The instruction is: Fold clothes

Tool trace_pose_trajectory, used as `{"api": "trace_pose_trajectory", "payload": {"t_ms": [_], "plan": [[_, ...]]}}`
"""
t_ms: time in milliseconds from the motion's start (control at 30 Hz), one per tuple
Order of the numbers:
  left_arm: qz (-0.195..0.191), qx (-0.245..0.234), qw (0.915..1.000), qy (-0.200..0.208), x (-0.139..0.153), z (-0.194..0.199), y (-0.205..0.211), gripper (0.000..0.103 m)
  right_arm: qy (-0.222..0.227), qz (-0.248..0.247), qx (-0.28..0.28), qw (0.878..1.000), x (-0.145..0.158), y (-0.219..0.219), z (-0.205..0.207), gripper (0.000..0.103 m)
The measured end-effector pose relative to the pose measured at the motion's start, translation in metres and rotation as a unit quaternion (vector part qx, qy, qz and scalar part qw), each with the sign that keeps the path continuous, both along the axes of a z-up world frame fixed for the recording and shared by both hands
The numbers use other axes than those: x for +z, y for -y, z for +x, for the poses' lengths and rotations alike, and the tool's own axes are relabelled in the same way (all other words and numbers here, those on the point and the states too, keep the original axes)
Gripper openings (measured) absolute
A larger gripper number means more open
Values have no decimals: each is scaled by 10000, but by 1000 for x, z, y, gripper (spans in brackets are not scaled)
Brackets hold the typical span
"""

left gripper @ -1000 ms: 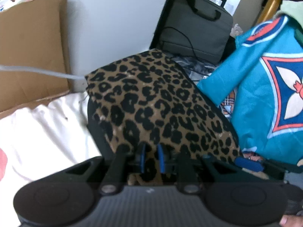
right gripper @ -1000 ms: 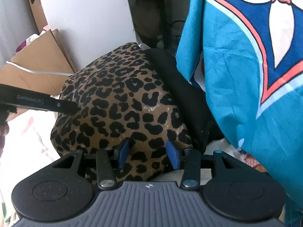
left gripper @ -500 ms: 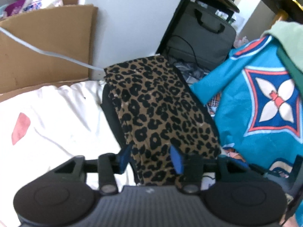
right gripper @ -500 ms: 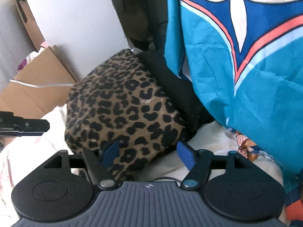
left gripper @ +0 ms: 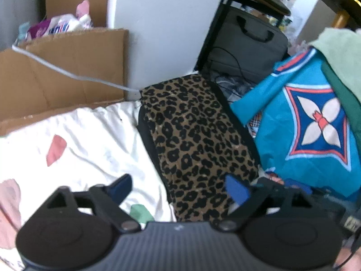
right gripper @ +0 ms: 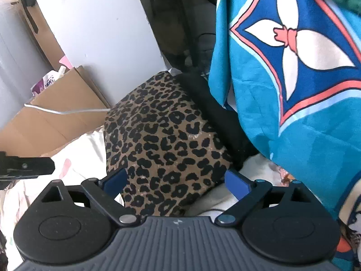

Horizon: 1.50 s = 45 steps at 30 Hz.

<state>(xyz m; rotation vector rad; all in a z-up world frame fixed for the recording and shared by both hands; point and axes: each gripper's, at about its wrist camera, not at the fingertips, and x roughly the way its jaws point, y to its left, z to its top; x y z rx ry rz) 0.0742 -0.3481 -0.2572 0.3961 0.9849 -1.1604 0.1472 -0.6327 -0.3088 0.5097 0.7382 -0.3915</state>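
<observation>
Beside the folded leopard-print garment (left gripper: 198,140), your left gripper (left gripper: 180,189) now stands spread wide with nothing between its blue pads; a second ago those pads were nearly together on the cloth's near edge, and the jaws have just been opening. Your right gripper (right gripper: 176,180) has done the same: it was half spread over the near edge and its jaws have just been opening, so the pads now straddle the near corner without pressing on it. Both views show more of the bed than before, and the garment has gone from a humped bundle to a flatter, narrower fold.

You have one leopard-print garment, lying on the white bed sheet with pink and green patches (left gripper: 90,140), with one black garment (right gripper: 216,113) under it showing along its far and right edges. To the right of the leopard print hangs one turquoise cloth with a blue and white diamond motif (left gripper: 315,135). One flattened brown cardboard box (left gripper: 63,72) leans to the left of it, crossed by one white cable (left gripper: 67,74). One dark grey bag (left gripper: 248,45) stands behind it.

Your left gripper's tip enters the right view from the left, cut off by the edge. The left view is blurred, and the pale green cloth (left gripper: 338,49) at the top right is cropped.
</observation>
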Motion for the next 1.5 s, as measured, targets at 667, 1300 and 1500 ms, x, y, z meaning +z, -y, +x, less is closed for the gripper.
{"api": "trace_pose_trajectory", "payload": {"t_ms": [667,1300,1500], "plan": [[232,112,9993,-268,34,26,-74,103,-86,26,149,9998,57,-20,-1,103],[190,1166,9930,85,141,61,-153,103,-470,136,513,9975,146,-68,7,103],[1,1398,9901,148,193,50,-174,103,-302,-14,617,9976,228,-83,-3,103]]}}
